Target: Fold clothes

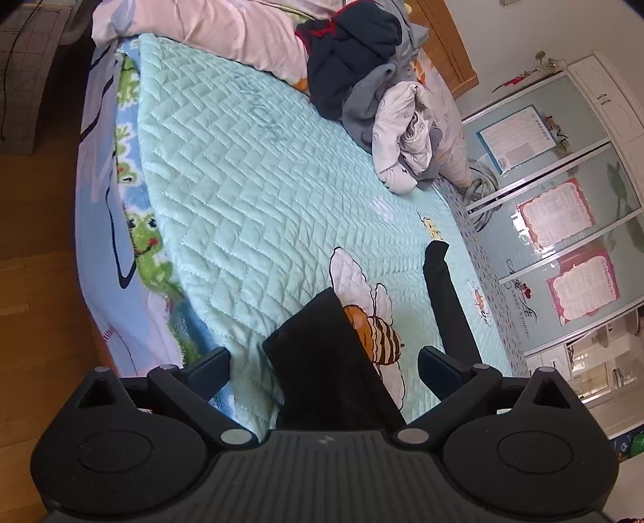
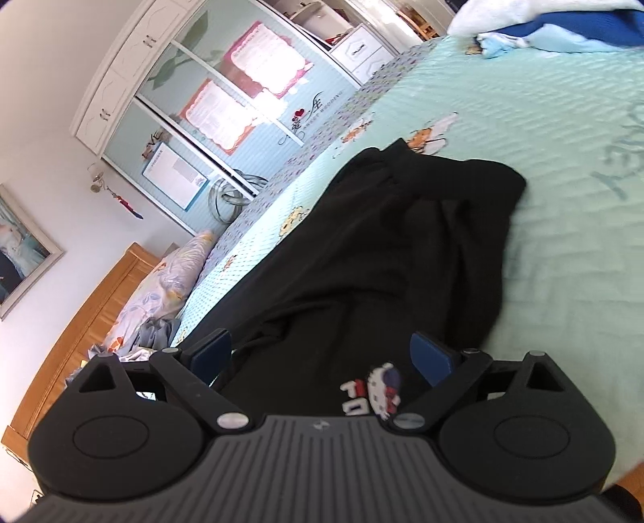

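A black garment (image 2: pixel 382 249) lies spread and rumpled on the mint quilted bed cover (image 2: pixel 563 261), with a small cartoon patch (image 2: pixel 378 390) near its close end. Just above that end, my right gripper (image 2: pixel 322 356) is open, and the blue pads are clear of the cloth. In the left wrist view a flap of the black garment (image 1: pixel 322 362) lies under my left gripper (image 1: pixel 324 370), whose jaws stand wide and do not press on it. A narrow black sleeve (image 1: pixel 442 289) stretches away on the right of it.
A pile of dark, grey and white clothes (image 1: pixel 370 88) sits at the far end of the bed beside a pink duvet (image 1: pixel 209 32). A wardrobe with sliding doors (image 1: pixel 563 209) runs along the far side. The wooden floor (image 1: pixel 36 281) lies past the near bed edge, and a wooden headboard (image 2: pixel 92 305) stands behind a pillow.
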A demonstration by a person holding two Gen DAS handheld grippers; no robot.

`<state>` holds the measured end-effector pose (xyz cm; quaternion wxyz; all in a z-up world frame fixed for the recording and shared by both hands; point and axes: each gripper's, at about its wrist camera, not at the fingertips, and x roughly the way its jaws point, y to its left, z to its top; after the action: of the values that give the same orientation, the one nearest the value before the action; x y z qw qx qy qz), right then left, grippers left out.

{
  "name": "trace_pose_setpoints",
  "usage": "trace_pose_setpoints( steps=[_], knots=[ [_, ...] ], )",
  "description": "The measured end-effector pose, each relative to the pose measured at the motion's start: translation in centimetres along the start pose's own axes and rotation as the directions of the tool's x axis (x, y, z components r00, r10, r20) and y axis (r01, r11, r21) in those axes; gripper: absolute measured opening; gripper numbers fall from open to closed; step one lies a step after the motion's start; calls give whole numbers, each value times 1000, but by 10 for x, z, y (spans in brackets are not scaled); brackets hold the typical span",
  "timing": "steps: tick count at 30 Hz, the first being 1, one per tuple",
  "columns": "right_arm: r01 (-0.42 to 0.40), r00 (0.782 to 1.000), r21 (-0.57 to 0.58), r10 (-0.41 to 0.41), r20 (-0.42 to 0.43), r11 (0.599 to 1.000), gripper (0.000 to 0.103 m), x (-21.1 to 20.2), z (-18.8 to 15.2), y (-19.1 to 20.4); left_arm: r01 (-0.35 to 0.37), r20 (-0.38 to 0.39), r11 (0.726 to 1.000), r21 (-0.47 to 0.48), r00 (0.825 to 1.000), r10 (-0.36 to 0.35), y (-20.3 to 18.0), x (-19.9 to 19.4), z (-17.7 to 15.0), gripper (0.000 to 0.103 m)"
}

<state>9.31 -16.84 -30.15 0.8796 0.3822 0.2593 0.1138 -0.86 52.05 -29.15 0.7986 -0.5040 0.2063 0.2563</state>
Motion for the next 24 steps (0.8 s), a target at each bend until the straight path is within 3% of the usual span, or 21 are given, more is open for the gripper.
trace_pose_setpoints(
  steps=[2, 5, 7, 10, 14, 17, 21, 22, 24],
  knots=[
    [-2, 1000, -7, 2, -3, 1000, 96, 0, -1, 0, -16, 31, 1000, 10, 999, 15, -5, -8, -3, 98],
    [-4, 1000, -25, 3, -12, 1000, 96, 2, -1, -1, 20, 69, 999, 41, 997, -23, -14, -21, -7, 98],
    [-8, 1000, -23, 8, -20, 1000, 96, 7, -1, -2, 42, 51, 997, 60, 998, -45, -18, -18, -7, 98],
    [-13, 1000, -16, 13, -21, 1000, 96, 7, -2, -2, 23, 13, 999, 29, 1000, -23, -13, -4, -8, 97],
    [-12, 1000, -20, 12, -20, 1000, 96, 8, -3, -5, 85, -11, 996, 15, 996, -84, -6, 11, -10, 90],
    [-12, 1000, -25, 11, -21, 1000, 96, 8, -3, -5, 98, -24, 995, 11, 995, -97, -4, 21, -10, 76],
    [3, 1000, -40, -3, -23, 999, 96, 7, -3, -3, 58, -55, 997, 47, 997, -55, -1, 31, -14, 29],
    [8, 1000, -46, -9, -23, 999, 95, 7, -3, -2, 47, -56, 997, 63, 997, -43, -1, 31, -15, 23],
    [28, 1000, -59, -29, -12, 998, 95, 5, -2, -1, 28, -52, 995, 98, 998, -23, -2, 28, -16, 19]
  ],
)
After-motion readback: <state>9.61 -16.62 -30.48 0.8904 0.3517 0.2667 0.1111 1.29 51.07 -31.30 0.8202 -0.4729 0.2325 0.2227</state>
